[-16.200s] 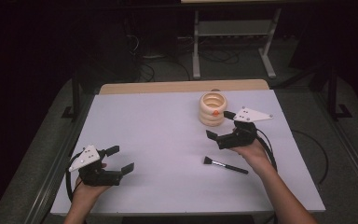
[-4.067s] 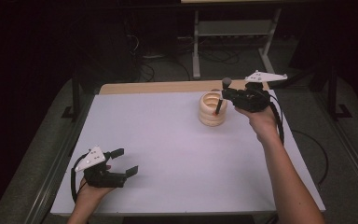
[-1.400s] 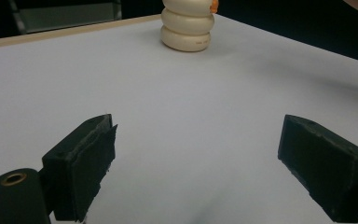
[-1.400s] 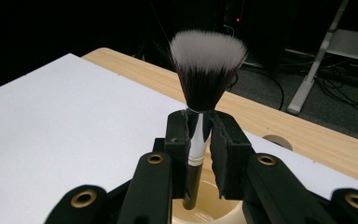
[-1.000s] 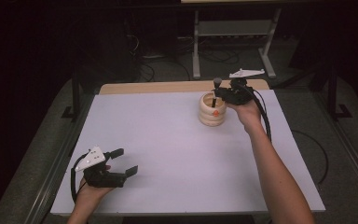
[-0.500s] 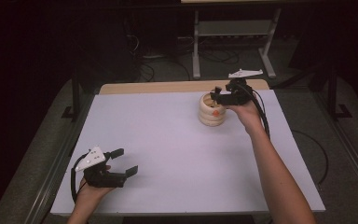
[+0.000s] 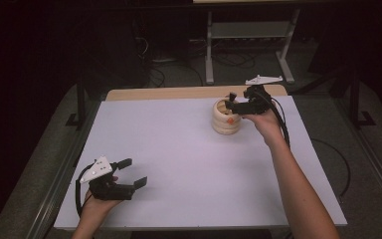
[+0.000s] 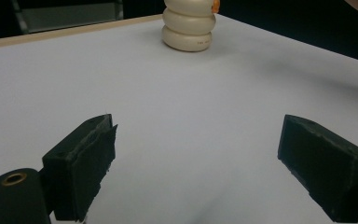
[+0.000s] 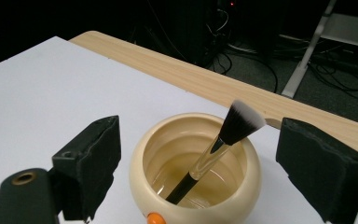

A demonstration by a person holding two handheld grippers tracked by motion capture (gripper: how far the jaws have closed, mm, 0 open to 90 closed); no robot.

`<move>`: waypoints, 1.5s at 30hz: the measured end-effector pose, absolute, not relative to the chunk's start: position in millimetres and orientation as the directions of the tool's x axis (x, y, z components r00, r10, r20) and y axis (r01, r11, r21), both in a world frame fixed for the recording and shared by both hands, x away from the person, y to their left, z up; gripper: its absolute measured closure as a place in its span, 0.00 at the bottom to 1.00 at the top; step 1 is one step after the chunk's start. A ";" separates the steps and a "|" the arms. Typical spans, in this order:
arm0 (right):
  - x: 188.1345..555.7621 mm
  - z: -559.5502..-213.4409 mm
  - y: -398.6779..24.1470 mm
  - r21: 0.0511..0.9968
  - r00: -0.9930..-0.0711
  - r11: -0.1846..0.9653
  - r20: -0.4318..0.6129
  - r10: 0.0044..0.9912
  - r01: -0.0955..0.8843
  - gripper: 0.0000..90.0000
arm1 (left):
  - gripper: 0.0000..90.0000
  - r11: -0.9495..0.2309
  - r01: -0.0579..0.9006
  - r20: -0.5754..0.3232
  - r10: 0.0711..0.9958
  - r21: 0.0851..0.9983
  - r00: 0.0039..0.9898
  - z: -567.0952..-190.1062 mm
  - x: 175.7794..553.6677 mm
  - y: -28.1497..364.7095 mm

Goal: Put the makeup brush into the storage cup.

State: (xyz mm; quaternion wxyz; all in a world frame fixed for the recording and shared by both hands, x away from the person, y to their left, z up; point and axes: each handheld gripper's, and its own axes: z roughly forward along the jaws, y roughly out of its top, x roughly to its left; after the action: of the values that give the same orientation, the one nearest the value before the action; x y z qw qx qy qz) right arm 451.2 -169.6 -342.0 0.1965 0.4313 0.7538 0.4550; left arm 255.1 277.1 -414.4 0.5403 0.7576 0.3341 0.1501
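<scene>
A cream ribbed pot [image 7: 226, 117] stands at the back right of the white table [image 7: 179, 164]. A makeup brush [image 9: 214, 147] leans inside the pot [image 9: 196, 177], bristles up against the far rim. My right gripper [image 7: 232, 102] hovers just over the pot's mouth; its jaws have just been opening and stand wide apart [image 9: 198, 154], with the brush free between them. Near the front left corner my left gripper [image 7: 133, 173] is open and rests low over bare table. From there the pot [image 8: 189, 28] is seen far ahead, beyond the left gripper [image 8: 196, 154].
A light wooden strip [image 7: 189, 93] runs along the table's back edge. Behind it are a metal stand [image 7: 248, 35] and cables on the dark floor. A black cable [image 7: 278, 124] trails from the right gripper along the forearm.
The right gripper, which held the brush over the pot a second ago, has opened and the brush now stands in the pot. The left hand has stayed put.
</scene>
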 end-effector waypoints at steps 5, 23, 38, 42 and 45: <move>447.0 -345.3 -172.8 0.859 -0.559 0.215 0.097 0.824 0.465 0.14 | 0.12 -0.192 0.338 -0.129 0.669 0.921 0.732 -414.4 255.5 277.6; 423.1 -353.3 -174.0 0.880 -0.600 0.215 0.094 0.795 0.423 0.14 | 0.12 -0.190 0.339 -0.130 0.671 0.921 0.730 -414.8 255.6 278.6; 404.0 -355.9 -177.2 0.894 -0.615 0.218 0.079 0.784 0.392 0.04 | 0.12 -0.189 0.341 -0.132 0.671 0.921 0.729 -415.5 256.1 278.4; 399.3 -357.1 -178.3 0.894 -0.614 0.218 0.079 0.785 0.392 0.00 | 0.12 -0.192 0.341 -0.131 0.670 0.920 0.730 -415.5 256.1 278.4; 395.7 -357.7 -179.6 0.898 -0.619 0.215 0.077 0.782 0.384 0.00 | 0.12 -0.188 0.342 -0.134 0.672 0.921 0.728 -415.6 255.9 278.4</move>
State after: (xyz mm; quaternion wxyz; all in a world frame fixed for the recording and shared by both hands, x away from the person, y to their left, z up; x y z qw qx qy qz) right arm 395.7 -179.6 -357.7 0.2018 0.3870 0.7529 0.4926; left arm 255.9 278.4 -415.6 0.5418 0.7554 0.3356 0.1522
